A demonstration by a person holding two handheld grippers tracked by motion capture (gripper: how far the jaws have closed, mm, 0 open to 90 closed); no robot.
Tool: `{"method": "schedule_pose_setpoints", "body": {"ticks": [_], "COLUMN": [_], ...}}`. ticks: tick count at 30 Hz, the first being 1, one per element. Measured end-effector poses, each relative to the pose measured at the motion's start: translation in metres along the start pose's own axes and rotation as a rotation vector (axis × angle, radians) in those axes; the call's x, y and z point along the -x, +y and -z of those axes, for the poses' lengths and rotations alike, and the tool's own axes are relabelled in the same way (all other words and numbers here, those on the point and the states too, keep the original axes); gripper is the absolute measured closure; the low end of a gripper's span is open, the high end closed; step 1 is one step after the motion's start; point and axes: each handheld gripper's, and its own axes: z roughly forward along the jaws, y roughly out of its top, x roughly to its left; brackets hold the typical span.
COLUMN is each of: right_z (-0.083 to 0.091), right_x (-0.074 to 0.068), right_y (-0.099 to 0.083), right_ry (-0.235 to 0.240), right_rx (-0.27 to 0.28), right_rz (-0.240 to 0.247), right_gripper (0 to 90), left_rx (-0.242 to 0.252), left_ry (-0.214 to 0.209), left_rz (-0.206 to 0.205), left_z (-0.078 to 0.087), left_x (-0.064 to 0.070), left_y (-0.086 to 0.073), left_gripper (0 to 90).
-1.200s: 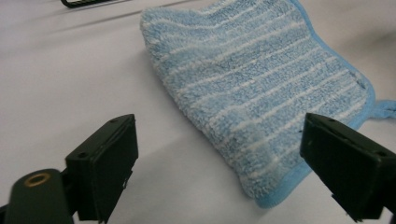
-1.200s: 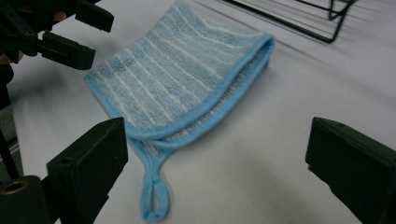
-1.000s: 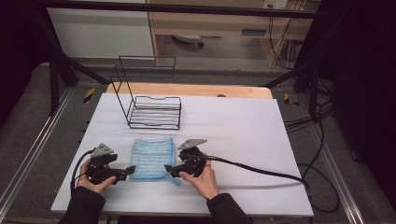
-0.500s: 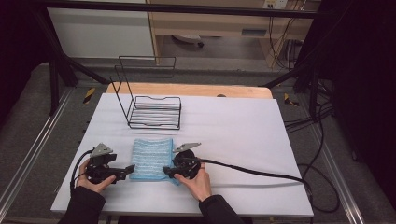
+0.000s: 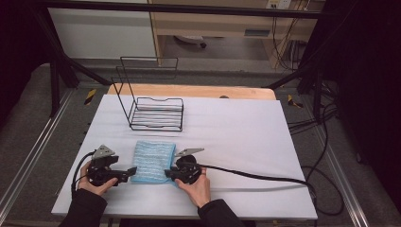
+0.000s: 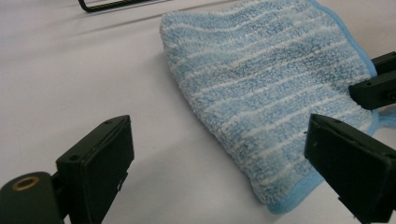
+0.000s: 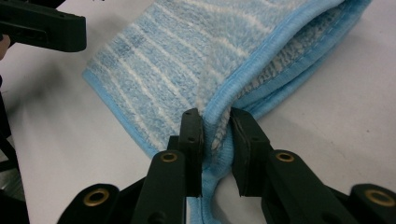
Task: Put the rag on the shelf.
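Towel (image 7: pixel 196 56), folded fluffy blue terry with pale stripes: right gripper (image 7: pixel 217 128) fingers pinch its hemmed corner; left gripper (image 6: pixel 219 161) gapes.

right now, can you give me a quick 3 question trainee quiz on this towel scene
1. True or false: the right gripper is shut on the edge of the blue striped towel.
2. The left gripper is: A) shut on the towel, B) open beside the towel, C) inside the wire rack.
3. Fill in: the towel lies on the white ____, nearer the person than the wire rack.

Key: 1 true. 2 B. 3 table.
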Motion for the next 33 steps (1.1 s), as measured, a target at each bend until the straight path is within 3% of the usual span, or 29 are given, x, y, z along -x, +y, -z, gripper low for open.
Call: {"method": "schedule_pose_setpoints", "body": {"ticks": [7, 11, 15, 17, 18, 19, 20, 23, 24, 33], "right_z": [0.009, 0.013, 0.011, 0.012, 0.014, 0.014, 0.017, 0.020, 0.024, 0.041], "right_x": [-0.010, -0.016, -0.013, -0.012, -0.012, -0.012, -0.012, -0.010, -0.009, 0.004], "right_y": [-0.004, -0.010, -0.010, -0.010, -0.010, -0.010, -0.008, -0.005, 0.000, 0.016], "right_ry": [-0.006, -0.026, -0.048, -0.063, -0.067, -0.067, -0.071, -0.069, -0.069, -0.075], "right_rx": [0.007, 0.009, 0.015, 0.030, 0.051, 0.051, 0.065, 0.079, 0.085, 0.101], "right_rz": [-0.064, -0.063, -0.027, 0.015, 0.056, 0.056, 0.090, 0.126, 0.161, 0.213], "right_gripper": [79.6, 79.1, 73.0, 65.3, 55.6, 55.6, 44.5, 35.7, 27.6, 11.1], "left_rx": [0.006, 0.003, 0.000, 0.001, 0.001, -0.002, -0.004, -0.004, -0.003, 0.009], "left_ry": [-0.004, -0.010, -0.014, -0.016, -0.019, -0.021, -0.024, -0.029, -0.032, -0.062], "left_rz": [0.004, -0.003, -0.012, -0.017, -0.018, -0.019, -0.020, -0.030, -0.032, -0.055], "left_z": [0.001, 0.001, 0.002, 0.002, 0.002, 0.002, 0.002, 0.003, 0.004, 0.011], "left_x": [-0.001, 0.000, 0.001, 0.001, 0.001, 0.001, 0.001, 0.001, 0.001, 0.000], "left_y": [0.000, 0.000, 0.000, 0.000, 0.000, 0.000, 0.000, 0.001, 0.001, 0.012], "left_gripper": [8.3, 8.3, 8.3, 8.2, 8.1, 8.1, 7.8, 7.3, 7.0, 5.1]}}
